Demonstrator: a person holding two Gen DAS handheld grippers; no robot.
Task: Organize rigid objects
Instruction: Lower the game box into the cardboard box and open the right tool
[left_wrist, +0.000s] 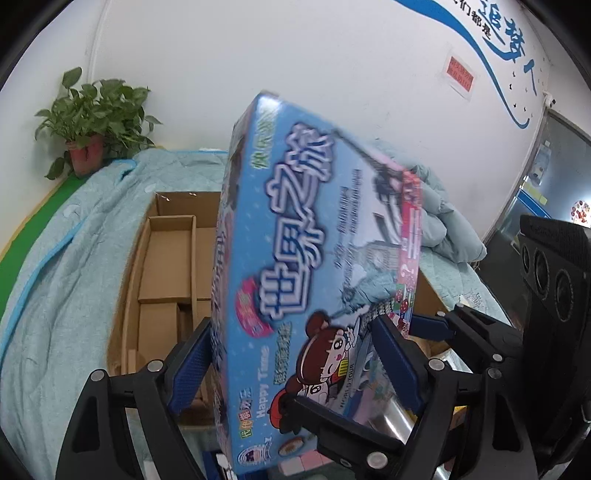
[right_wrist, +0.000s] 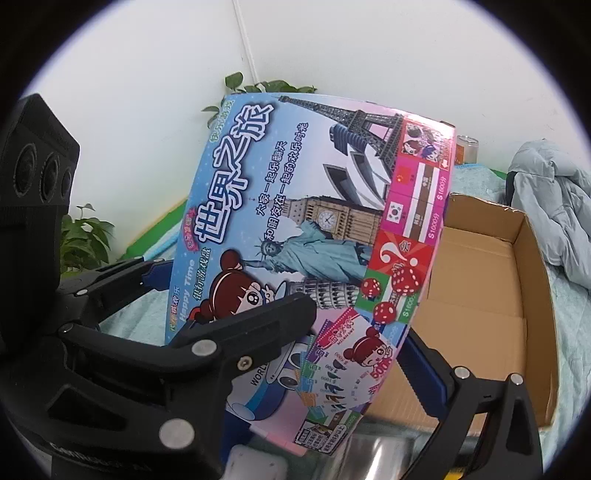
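A blue board game box (left_wrist: 295, 258) with Chinese lettering and a cartoon girl is held up in the air, tilted on edge, above an open cardboard box (left_wrist: 166, 258). My left gripper (left_wrist: 291, 354) is shut on its lower end, blue pads on both faces. My right gripper (right_wrist: 354, 339) is shut on the same game box (right_wrist: 310, 221), one finger (right_wrist: 258, 325) across the printed face and the other (right_wrist: 424, 365) at the pink edge. The cardboard box (right_wrist: 498, 295) lies behind; its inner dividers show in the left wrist view.
The cardboard box rests on a teal quilt (left_wrist: 55, 277). A potted plant (left_wrist: 88, 122) stands at the back left by the white wall. A bunched grey-blue garment (right_wrist: 550, 206) lies at the right. A shiny metal cylinder (right_wrist: 384, 454) sits below the game box.
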